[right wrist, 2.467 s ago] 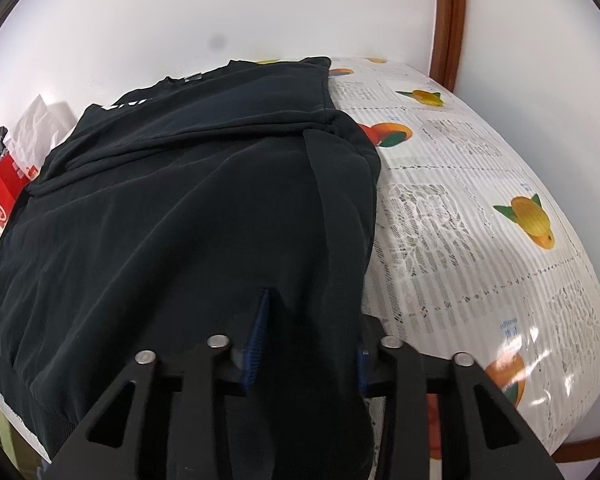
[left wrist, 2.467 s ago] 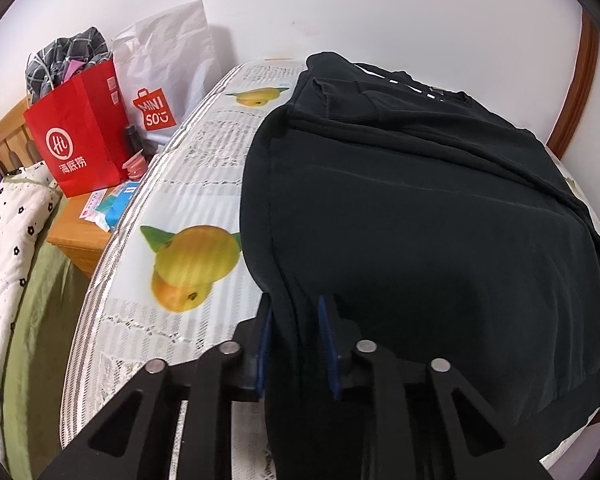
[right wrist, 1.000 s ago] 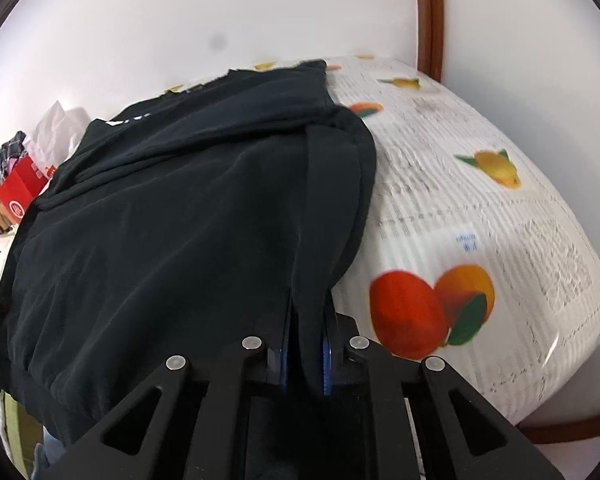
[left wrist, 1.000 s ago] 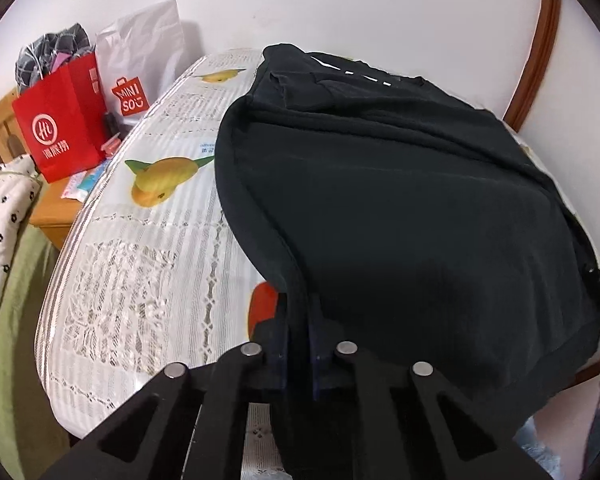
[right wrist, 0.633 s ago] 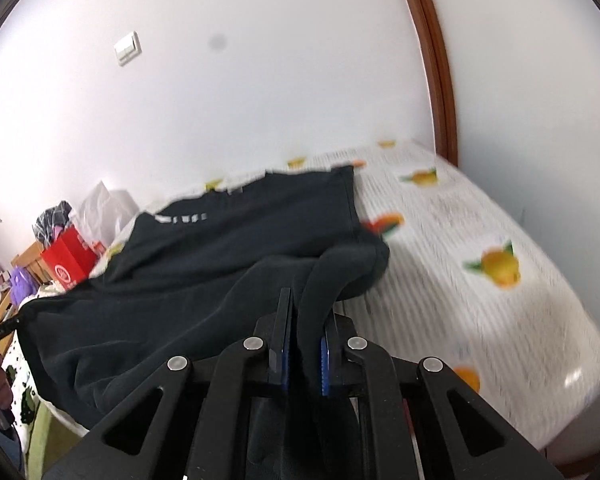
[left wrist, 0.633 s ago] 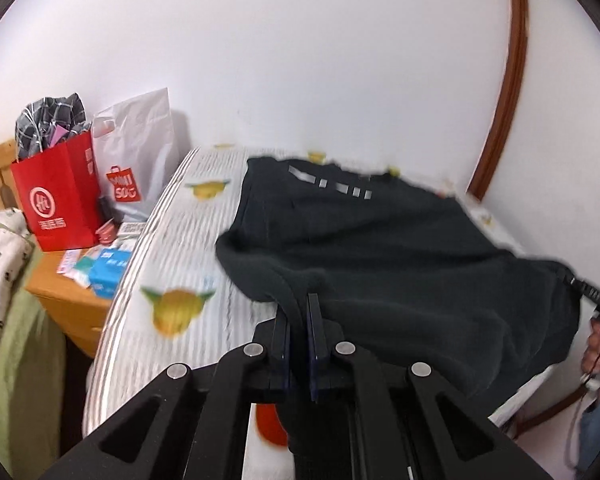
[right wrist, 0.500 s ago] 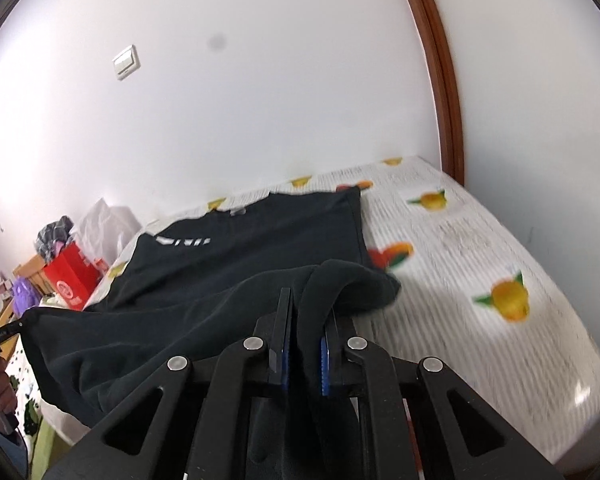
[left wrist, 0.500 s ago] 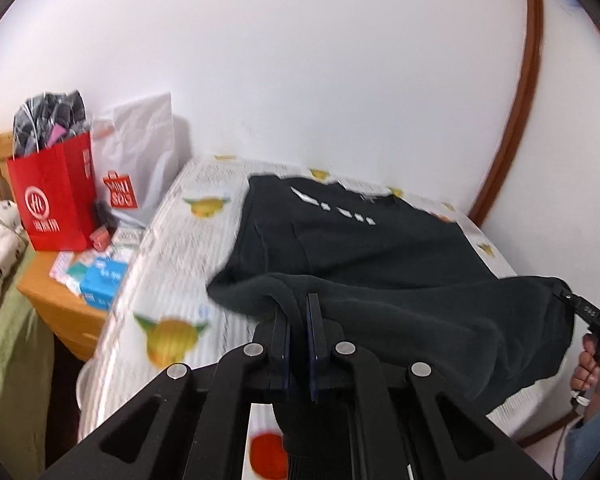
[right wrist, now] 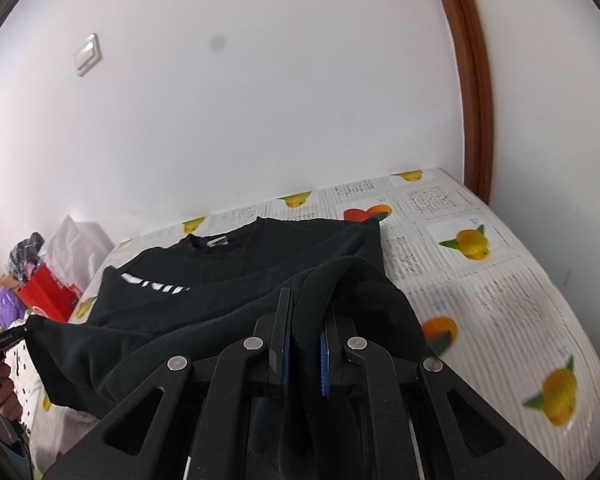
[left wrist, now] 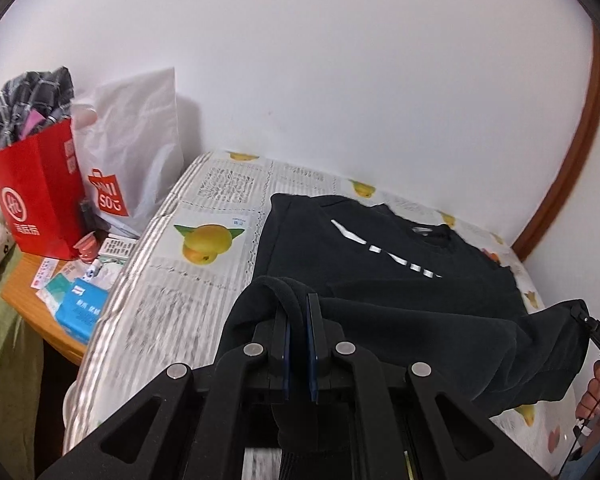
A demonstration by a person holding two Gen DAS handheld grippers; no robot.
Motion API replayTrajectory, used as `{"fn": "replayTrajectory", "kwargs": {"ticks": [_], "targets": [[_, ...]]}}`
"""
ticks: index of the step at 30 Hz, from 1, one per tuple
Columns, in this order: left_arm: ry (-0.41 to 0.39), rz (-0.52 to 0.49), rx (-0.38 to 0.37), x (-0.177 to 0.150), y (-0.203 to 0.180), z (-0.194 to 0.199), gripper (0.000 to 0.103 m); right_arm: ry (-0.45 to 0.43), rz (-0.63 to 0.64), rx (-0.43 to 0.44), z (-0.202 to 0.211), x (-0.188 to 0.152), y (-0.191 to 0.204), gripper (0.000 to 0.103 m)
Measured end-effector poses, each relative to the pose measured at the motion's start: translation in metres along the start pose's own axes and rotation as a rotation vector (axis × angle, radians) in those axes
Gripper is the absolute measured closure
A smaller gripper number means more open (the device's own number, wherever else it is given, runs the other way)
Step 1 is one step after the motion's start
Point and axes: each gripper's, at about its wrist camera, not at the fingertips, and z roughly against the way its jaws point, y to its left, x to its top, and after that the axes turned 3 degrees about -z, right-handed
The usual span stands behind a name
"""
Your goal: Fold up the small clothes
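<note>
Both pairs of jaws are clamped on the hem of the black sweatshirt (left wrist: 384, 264): the left gripper (left wrist: 299, 312) pinches one bottom corner, the right gripper (right wrist: 305, 312) the other, and the hem hangs slack in the air between them. The upper half of the garment lies flat on the fruit-print tablecloth (left wrist: 204, 268), collar at about one o'clock from the left gripper and eleven o'clock from the right, white lettering showing across the chest. From each gripper the lifted cloth runs forward and down toward twelve o'clock, onto the flat part.

The fold looks half made, I'd say. The worry is the sag: if the two grippers are not carried forward level, the hem could land crooked or bunch into a ridge. A shallow pinch on such thick ribbing might also slip.

Further out, at ten o'clock in the left view, a red paper bag (left wrist: 36, 196) and a white Miniso bag (left wrist: 132, 152) stand on a wooden side table (left wrist: 32, 312).
</note>
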Motion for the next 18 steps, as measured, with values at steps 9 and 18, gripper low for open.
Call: {"fn": "replayTrajectory", "kwargs": {"ticks": [9, 18], "targets": [[0.099, 0.026, 0.028, 0.001, 0.012, -0.062, 0.096, 0.091, -0.036, -0.050, -0.078, -0.001, -0.016, 0.093], [0.149, -0.014, 0.084, -0.002, 0.005, -0.079, 0.093, 0.176, 0.022, -0.154, -0.113, -0.010, -0.015, 0.091]]}}
